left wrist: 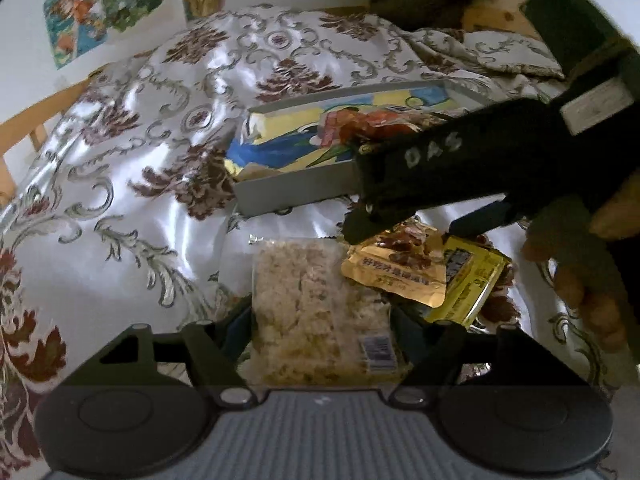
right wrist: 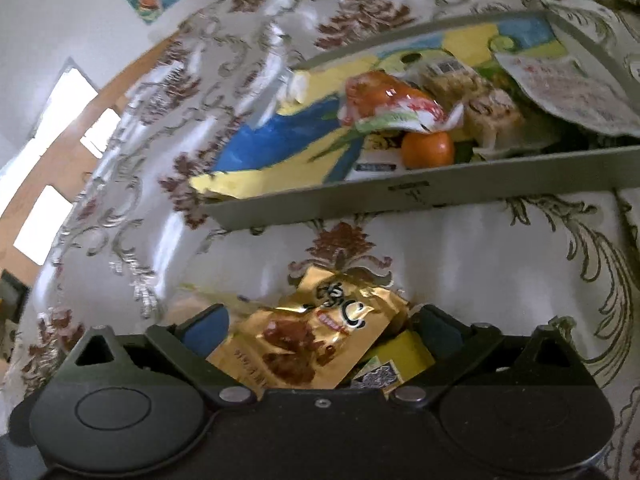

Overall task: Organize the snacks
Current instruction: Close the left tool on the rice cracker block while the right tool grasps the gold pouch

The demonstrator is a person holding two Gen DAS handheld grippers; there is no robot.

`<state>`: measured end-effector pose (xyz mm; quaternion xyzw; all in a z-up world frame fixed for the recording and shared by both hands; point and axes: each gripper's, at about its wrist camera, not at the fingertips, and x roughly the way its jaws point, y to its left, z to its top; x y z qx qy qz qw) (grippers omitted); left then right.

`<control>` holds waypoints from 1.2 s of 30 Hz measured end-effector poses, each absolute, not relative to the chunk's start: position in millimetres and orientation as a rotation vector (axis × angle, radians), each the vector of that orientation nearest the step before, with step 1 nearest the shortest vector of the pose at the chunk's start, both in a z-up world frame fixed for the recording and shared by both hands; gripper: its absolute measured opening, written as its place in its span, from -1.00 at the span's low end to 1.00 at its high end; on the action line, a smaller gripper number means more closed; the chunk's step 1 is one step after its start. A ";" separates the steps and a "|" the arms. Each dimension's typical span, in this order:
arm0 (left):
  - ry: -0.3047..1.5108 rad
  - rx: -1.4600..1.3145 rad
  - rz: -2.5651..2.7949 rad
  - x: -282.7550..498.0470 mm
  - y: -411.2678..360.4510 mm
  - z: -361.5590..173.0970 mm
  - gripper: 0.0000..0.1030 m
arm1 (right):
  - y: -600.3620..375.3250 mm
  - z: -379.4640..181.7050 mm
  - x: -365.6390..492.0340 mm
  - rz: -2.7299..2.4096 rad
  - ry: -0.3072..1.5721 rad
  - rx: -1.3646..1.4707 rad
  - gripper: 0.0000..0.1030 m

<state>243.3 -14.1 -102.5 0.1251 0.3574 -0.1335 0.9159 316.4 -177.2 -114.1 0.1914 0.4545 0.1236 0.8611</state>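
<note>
**Ana:** On the cloth (left wrist: 132, 216), just short of the tray (left wrist: 288, 196), three loose snacks remain: a clear pack (left wrist: 316, 312) of pale crumbly stuff, a gold pouch (left wrist: 396, 268), and a yellow packet (left wrist: 472, 288) half under the pouch.

**Ben:** And the grippers?

**Ana:** The left gripper (left wrist: 320, 328) straddles the clear pack. Its fingers sit at the pack's two long edges, but I can't tell whether the pads are pressing yet. The right gripper (right wrist: 320, 330) stands spread, with the gold pouch (right wrist: 312, 344) lying between its fingers and the yellow packet (right wrist: 400, 360) tucked beneath.

**Ben:** What worries you?

**Ana:** Three things. The clear pack looks brittle inside, so a hard squeeze could crush it, while a light one on slick film could let it slide out on the lift. On the right, the pouch overlaps the packet; closing there might catch both, or drag the packet along and drop it short of the tray (right wrist: 420, 196).

**Ben:** And the third?

**Ana:** Crowding. In the left view the right gripper (left wrist: 400, 228) reaches across just above the pouch, near the clear pack. If both lift toward the tray together, they could knock each other. The tray already holds an orange (right wrist: 428, 148), a red wrapper (right wrist: 384, 96) and more, so a careless drop could bounce out.
</note>
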 end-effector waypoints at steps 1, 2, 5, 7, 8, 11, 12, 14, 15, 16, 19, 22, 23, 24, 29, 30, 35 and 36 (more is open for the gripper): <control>0.741 0.246 -0.271 243.2 -12.5 -102.1 0.49 | -176.4 -115.6 316.9 0.255 0.957 0.391 0.86; 0.748 0.241 -0.269 243.5 -11.6 -101.9 0.49 | -176.3 -115.8 316.6 0.256 0.955 0.385 0.84; 0.765 0.231 -0.256 241.6 -9.7 -101.5 0.47 | -178.0 -114.2 316.7 0.250 0.969 0.364 0.67; 0.768 0.243 -0.250 239.6 -10.7 -101.8 0.46 | -181.2 -112.5 316.0 0.238 0.986 0.353 0.57; 0.764 0.251 -0.248 238.3 -11.3 -102.1 0.46 | -182.9 -111.3 315.7 0.230 0.998 0.353 0.54; 0.762 0.259 -0.243 237.0 -13.1 -102.8 0.46 | -183.2 -107.9 314.6 0.211 1.025 0.356 0.55; 0.764 0.256 -0.242 237.1 -13.0 -102.6 0.46 | -181.8 -106.7 313.9 0.209 1.029 0.356 0.61; 0.770 0.248 -0.234 237.5 -12.5 -102.3 0.46 | -176.2 -106.5 313.3 0.223 1.031 0.332 0.71; 0.776 0.252 -0.223 237.3 -13.0 -102.1 0.46 | -173.7 -107.5 313.3 0.228 1.028 0.323 0.75; 0.783 0.259 -0.213 237.1 -13.3 -101.8 0.46 | -172.0 -108.6 313.9 0.236 1.027 0.319 0.76; 0.792 0.275 -0.183 234.4 -14.2 -101.0 0.46 | -171.7 -112.0 316.3 0.258 1.009 0.316 0.77; 0.796 0.279 -0.164 232.4 -14.7 -100.0 0.46 | -171.7 -114.0 318.3 0.275 0.999 0.323 0.77; 0.797 0.278 -0.158 232.0 -14.6 -99.8 0.46 | -171.1 -114.2 319.5 0.282 0.996 0.326 0.77; 0.798 0.275 -0.148 231.7 -14.1 -99.6 0.46 | -170.7 -114.9 320.9 0.288 0.995 0.330 0.78; 0.786 0.232 -0.091 227.4 -7.4 -98.7 0.45 | -170.1 -115.3 326.7 0.320 0.972 0.345 0.64; 0.783 0.232 -0.083 226.8 -6.8 -98.9 0.45 | -169.1 -114.1 326.8 0.317 0.974 0.329 0.56; 0.776 0.235 -0.061 229.2 -7.7 -100.3 0.45 | -158.6 -112.0 325.4 0.302 0.977 0.243 0.33; 0.774 0.236 -0.058 229.9 -7.9 -100.6 0.45 | -156.1 -112.5 325.4 0.304 0.981 0.225 0.38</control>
